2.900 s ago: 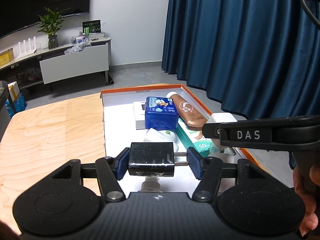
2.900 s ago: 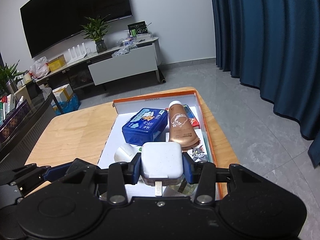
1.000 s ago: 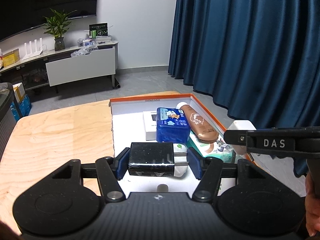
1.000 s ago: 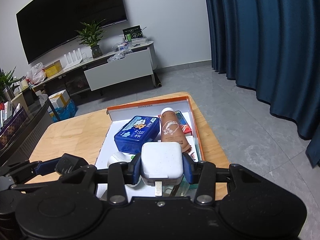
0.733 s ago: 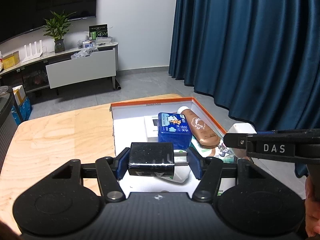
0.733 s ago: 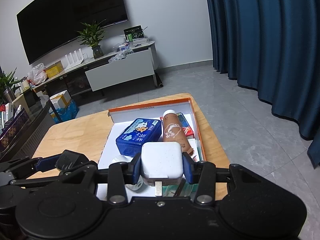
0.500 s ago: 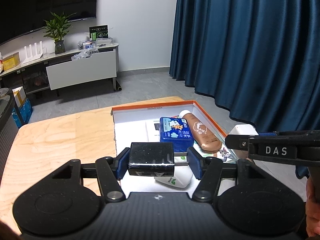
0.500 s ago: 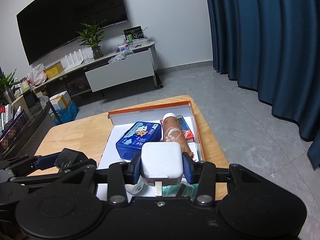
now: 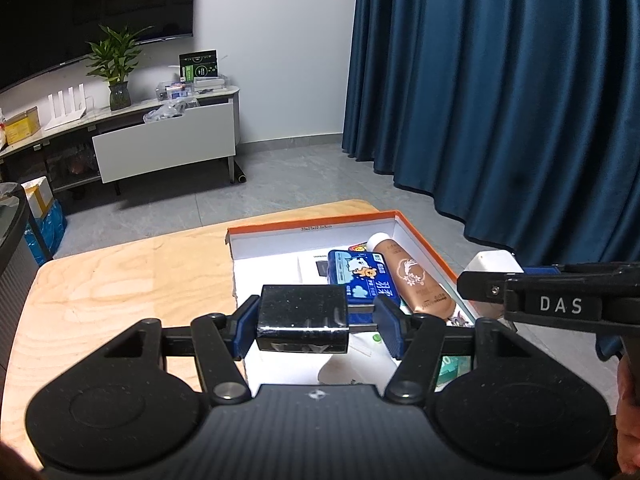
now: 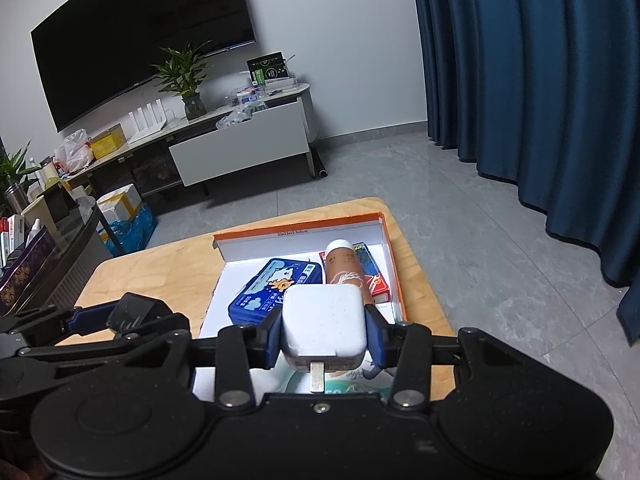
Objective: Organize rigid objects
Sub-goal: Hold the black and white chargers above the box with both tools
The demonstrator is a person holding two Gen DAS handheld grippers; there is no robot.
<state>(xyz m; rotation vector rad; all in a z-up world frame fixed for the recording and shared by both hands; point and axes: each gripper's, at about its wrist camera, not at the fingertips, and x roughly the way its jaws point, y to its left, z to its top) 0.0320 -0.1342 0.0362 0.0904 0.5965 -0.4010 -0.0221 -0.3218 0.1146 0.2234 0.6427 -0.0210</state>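
Two chargers held above the tray, each waiting for a free spot.

The left gripper (image 9: 316, 322) has its jaws clamped on a black charger (image 9: 302, 316); the right gripper (image 10: 323, 330) grips a white charger (image 10: 323, 320). Each would best be lowered flat onto bare floor of the orange-rimmed tray (image 10: 296, 229) on the worktop (image 9: 120, 280), clear of the blue tin (image 10: 276, 284), brown tube (image 10: 344, 264) and red pack (image 10: 374, 276).

Wall television (image 10: 140, 40), potted plant (image 10: 186, 76), blue curtain (image 10: 540, 100)
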